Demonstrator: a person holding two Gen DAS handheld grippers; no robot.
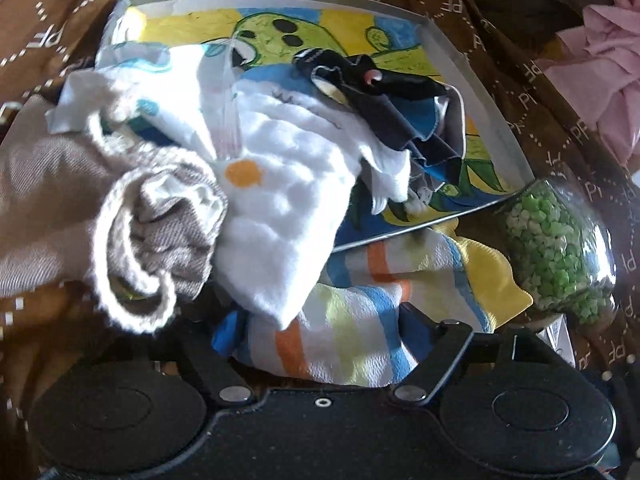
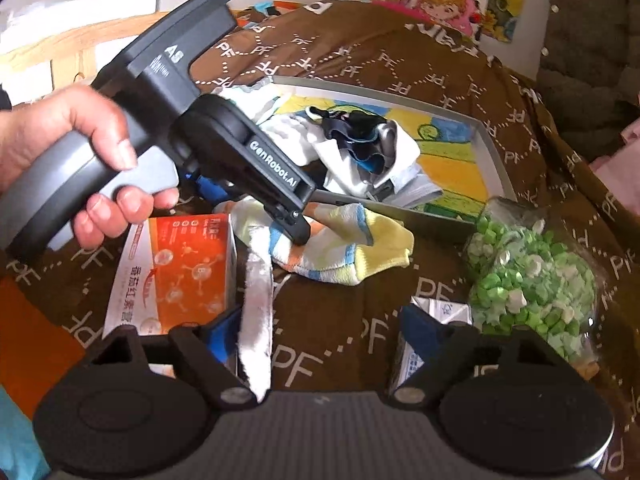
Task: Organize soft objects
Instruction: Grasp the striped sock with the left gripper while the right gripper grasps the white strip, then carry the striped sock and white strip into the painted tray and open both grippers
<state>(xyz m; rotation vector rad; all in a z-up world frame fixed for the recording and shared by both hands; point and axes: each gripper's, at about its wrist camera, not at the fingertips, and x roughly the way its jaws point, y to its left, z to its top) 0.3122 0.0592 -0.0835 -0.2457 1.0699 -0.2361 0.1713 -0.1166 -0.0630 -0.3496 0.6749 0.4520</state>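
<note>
The left tool [image 1: 320,332] points down at a soft striped sock [image 1: 360,344] with orange, blue and yellow bands. The sock lies right between its two fingers, which stand wide apart. I cannot tell if they squeeze it. A person's hand [image 2: 80,168] holds this tool by its grey handle.

Just past the sock is the near edge of a flat grey box with a bright cartoon picture inside [image 1: 492,108]. A heap of white cloths [image 1: 288,168] and a black sock [image 1: 372,80] fills the side of the box close to the tool. The far side is bare picture, with room to move there. A beige knitted top [image 1: 152,220] hangs over the box edge on the tool's left.

To the tool's right, a clear bag of little green paper stars [image 1: 556,248] touches the box corner.

The right tool [image 2: 320,340] has its fingers wide apart with nothing between them, over bare brown cover with white letters [image 2: 360,60]. A fluffy white strip [image 2: 256,312] lies just beside its left finger. An orange and white card box [image 2: 180,276] sits left of that.
</note>
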